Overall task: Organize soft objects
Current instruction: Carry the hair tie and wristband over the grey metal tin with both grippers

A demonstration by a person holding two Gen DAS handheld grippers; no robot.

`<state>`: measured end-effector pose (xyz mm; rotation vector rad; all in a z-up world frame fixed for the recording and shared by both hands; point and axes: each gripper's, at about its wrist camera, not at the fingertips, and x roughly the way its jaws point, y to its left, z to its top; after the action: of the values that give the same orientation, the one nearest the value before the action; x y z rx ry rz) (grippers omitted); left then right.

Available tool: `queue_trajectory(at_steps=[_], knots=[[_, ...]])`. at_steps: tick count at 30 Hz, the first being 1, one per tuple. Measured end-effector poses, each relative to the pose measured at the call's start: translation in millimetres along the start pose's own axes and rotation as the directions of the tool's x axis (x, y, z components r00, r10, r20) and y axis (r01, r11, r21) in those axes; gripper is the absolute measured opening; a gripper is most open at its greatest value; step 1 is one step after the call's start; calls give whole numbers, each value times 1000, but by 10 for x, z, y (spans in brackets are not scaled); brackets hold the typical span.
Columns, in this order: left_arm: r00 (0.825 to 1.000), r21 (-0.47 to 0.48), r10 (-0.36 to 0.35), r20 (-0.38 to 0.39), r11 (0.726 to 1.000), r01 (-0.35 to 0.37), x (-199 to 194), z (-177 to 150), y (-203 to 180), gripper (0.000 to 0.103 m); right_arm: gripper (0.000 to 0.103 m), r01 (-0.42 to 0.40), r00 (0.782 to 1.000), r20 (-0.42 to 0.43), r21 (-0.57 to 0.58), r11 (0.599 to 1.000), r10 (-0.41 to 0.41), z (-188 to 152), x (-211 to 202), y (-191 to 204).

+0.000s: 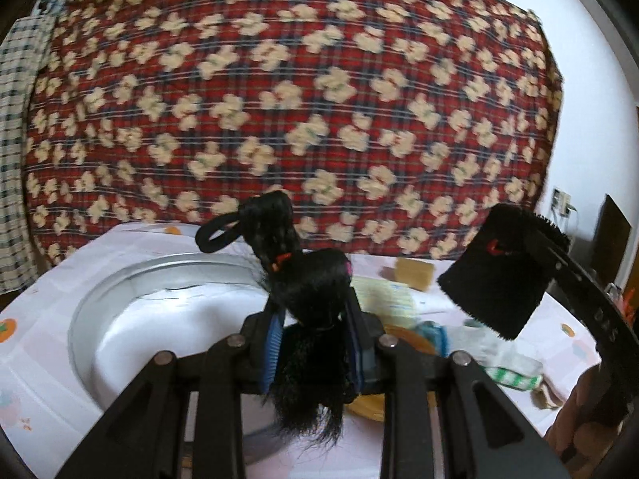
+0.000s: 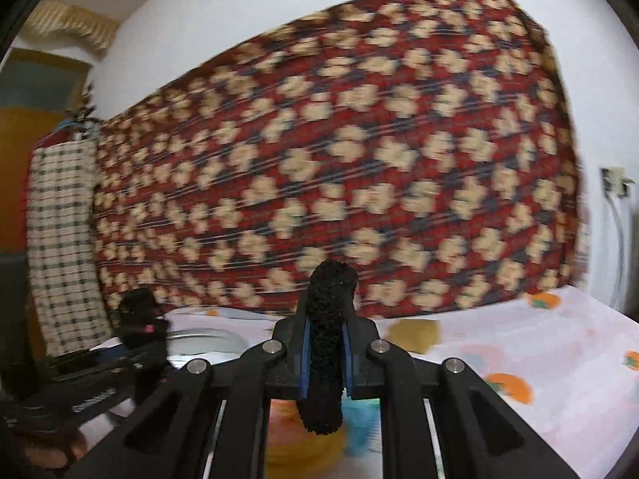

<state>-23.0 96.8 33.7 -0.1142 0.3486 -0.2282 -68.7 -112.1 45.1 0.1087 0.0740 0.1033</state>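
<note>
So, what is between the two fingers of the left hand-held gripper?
A black hairpiece is pinched between the left hand-held gripper's blue-padded fingers, seen in the left wrist view.

Red plaid blanket [image 1: 303, 92] on wall, checked cloth [image 2: 64, 239] beside, wall socket [image 2: 615, 181].

We hold our left gripper [image 1: 315, 319] clamped on a black hairpiece [image 1: 307, 291], our right gripper [image 2: 325, 343] pinched tight on a black wristband [image 2: 327, 343], both raised, pointing far.
</note>
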Motion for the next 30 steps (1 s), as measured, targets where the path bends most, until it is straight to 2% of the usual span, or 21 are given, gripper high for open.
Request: queue_trajectory(at_steps=[7, 12, 17, 21, 24, 30], knots=[[994, -44, 108, 4, 993, -108, 5, 47, 506, 27, 13, -143, 987, -67, 44, 989, 146, -111, 400, 597], [983, -73, 183, -11, 980, -184, 92, 57, 823, 27, 13, -191, 973, -116, 66, 979, 198, -190, 732, 915], [968, -81, 244, -47, 965, -248, 242, 31, 1032, 27, 14, -236, 944, -205, 130, 963, 259, -317, 1111, 1086], [960, -66, 271, -71, 959, -276, 363, -9, 1104, 27, 14, -252, 911, -289, 172, 952, 294, -458, 1368, 1132], [956, -66, 280, -92, 956, -286, 459, -41, 1135, 27, 14, -270, 886, -338, 179, 946, 317, -548, 1461, 1136], [945, -57, 300, -134, 949, -309, 634, -120, 1135, 26, 21, -281, 859, -394, 170, 945, 326, -615, 1551, 1160]])
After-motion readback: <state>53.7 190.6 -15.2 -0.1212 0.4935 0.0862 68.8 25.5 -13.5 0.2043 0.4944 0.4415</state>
